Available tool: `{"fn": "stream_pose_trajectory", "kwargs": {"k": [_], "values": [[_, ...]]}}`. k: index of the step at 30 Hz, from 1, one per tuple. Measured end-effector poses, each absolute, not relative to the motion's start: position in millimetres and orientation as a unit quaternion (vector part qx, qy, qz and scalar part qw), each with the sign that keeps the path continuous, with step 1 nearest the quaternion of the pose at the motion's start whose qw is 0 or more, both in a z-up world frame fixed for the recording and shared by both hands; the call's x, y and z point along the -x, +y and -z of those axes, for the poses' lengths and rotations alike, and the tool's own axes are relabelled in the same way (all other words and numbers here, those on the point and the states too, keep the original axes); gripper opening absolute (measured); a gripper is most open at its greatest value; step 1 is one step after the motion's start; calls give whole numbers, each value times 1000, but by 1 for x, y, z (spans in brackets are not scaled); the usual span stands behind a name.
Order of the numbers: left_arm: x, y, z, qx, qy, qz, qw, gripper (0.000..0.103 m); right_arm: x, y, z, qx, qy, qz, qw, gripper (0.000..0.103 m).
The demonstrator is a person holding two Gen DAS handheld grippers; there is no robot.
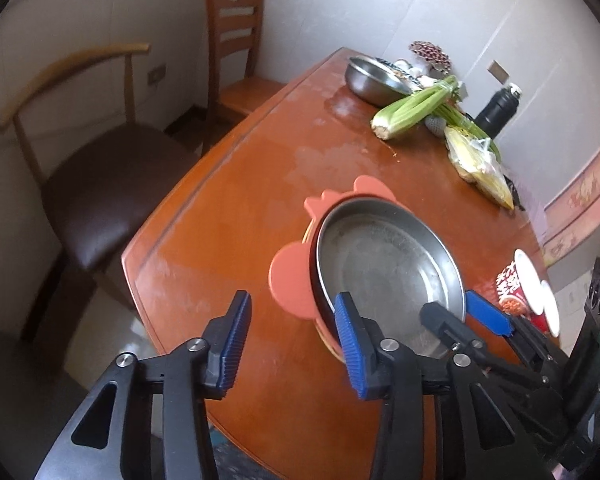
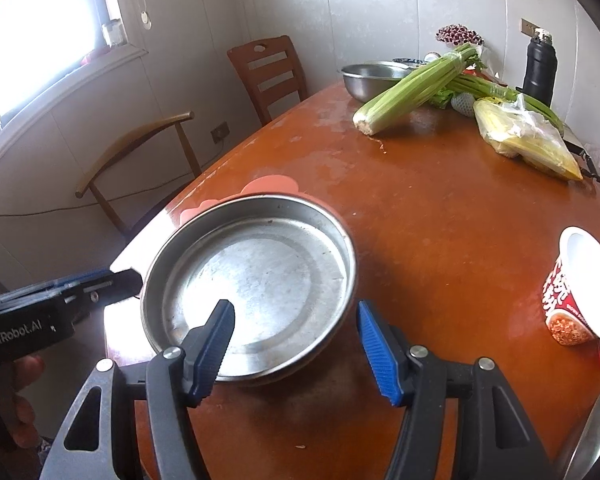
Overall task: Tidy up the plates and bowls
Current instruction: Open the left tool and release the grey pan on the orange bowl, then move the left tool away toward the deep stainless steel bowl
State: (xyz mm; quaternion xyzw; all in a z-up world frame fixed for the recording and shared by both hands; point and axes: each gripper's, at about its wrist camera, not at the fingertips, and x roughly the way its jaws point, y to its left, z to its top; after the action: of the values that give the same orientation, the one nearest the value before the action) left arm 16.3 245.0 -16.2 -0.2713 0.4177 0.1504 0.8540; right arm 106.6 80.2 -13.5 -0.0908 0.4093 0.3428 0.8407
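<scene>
Two grippers work over one stack near the table's front edge. From the left wrist camera, the left gripper (image 1: 294, 334) stands wide open and holds nothing; its right finger sits just at the near-left rim of the steel plate (image 1: 384, 264), its left finger out over bare table (image 1: 220, 220). The steel plate rests on a pink plate with ear-shaped tabs (image 1: 290, 280), which pokes out to the left and behind; a sliver of something yellowish shows beneath, too little to name. The right gripper (image 1: 454, 312) comes in from the right, one finger inside the steel plate and one outside its rim.

From the right wrist camera, the right gripper (image 2: 296, 336) is also spread open, straddling the near rim of the steel plate (image 2: 260, 280) without pinching it. The pink plate (image 2: 268, 183) peeks out at the far side. A steel bowl (image 2: 370, 76) sits far back by the celery (image 2: 416, 84), and a red cup (image 2: 580, 296) stands to the right.

To take the steel plate well, I would settle the inner finger low against the wall, close squarely on the rim, and lift level so the pink plate below does not drag along. The left gripper could steady that lower plate.
</scene>
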Motion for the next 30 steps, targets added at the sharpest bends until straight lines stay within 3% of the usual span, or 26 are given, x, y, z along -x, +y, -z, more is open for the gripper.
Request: {"fn": "stream_pose_trajectory", "kwargs": {"k": [8,30], "values": [[-22,237,29,338,425,-103,833,49,-108,64,8,73,404,-348,843,64],[-52,216,33,308,447,-106,833,51,-110,64,20,86,415,-365,829,65]]}}
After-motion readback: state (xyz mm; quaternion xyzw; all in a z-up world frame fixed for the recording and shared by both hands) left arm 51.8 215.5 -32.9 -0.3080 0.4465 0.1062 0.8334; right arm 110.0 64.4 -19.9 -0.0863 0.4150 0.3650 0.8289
